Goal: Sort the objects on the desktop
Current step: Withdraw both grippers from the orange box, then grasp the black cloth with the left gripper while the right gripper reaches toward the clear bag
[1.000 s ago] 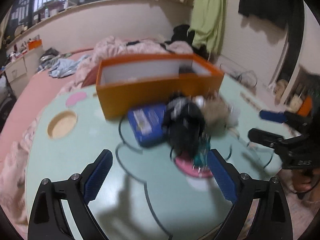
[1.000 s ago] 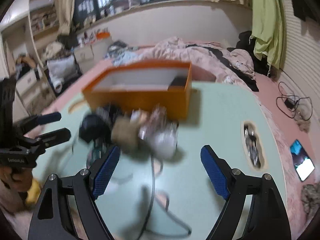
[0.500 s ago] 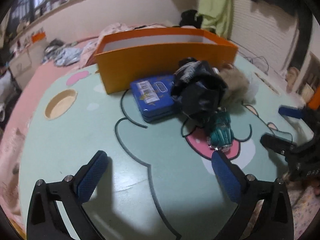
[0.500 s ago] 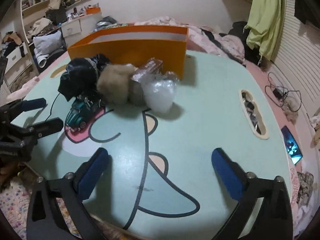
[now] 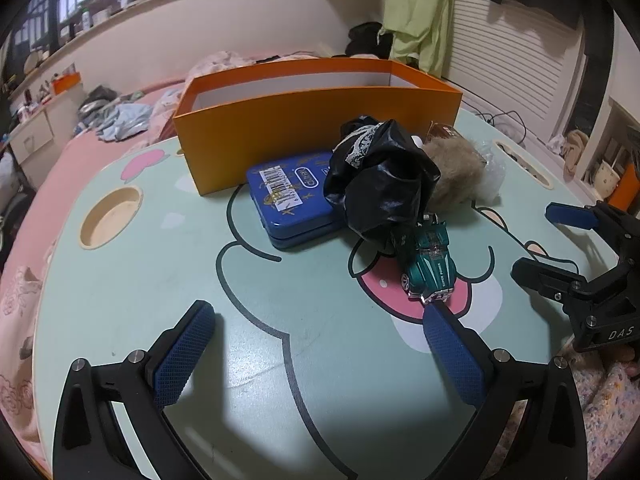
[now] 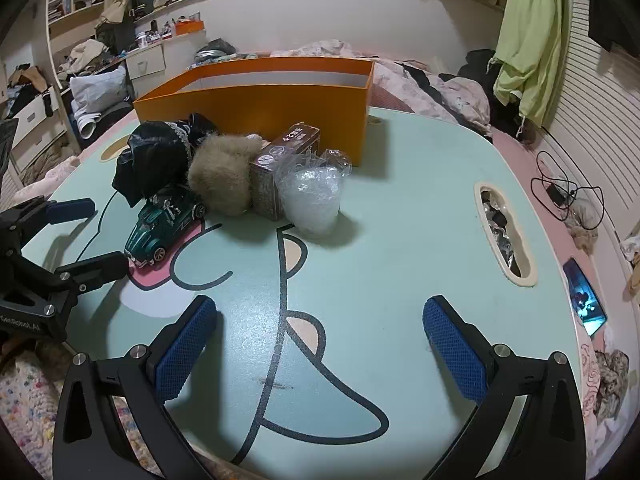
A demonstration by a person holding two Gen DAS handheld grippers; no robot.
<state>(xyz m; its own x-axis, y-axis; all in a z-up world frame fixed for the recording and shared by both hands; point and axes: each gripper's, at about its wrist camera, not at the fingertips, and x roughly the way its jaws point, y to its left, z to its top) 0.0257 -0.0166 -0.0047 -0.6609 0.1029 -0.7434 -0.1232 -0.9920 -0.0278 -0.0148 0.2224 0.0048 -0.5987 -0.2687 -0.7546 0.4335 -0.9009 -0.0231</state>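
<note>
An orange box (image 5: pixel 316 116) (image 6: pixel 256 102) stands open at the far side of the green cartoon table (image 5: pixel 132 280). In front of it lie a blue tin (image 5: pixel 290 200), a black crumpled bag (image 5: pixel 380 184) (image 6: pixel 154 160), a green toy car (image 5: pixel 430 264) (image 6: pixel 162 226), a tan fur ball (image 5: pixel 454 172) (image 6: pixel 222 178), a brown carton (image 6: pixel 282 168) and a clear plastic wrap (image 6: pixel 310 198). My left gripper (image 5: pixel 316 344) is open and empty, just short of the car. My right gripper (image 6: pixel 320 344) is open and empty over the near table.
A round cup hole (image 5: pixel 110 216) is sunk into the table's left part and a slot hole (image 6: pixel 504 232) holding small items into its right part. A bed with pink bedding (image 6: pixel 420 80) lies behind. Cables (image 6: pixel 568 196) and a phone (image 6: pixel 584 304) lie on the floor.
Both grippers have dropped lower and come closer to the table, so the objects look larger and the box is seen more from the side. The objects have not moved.
</note>
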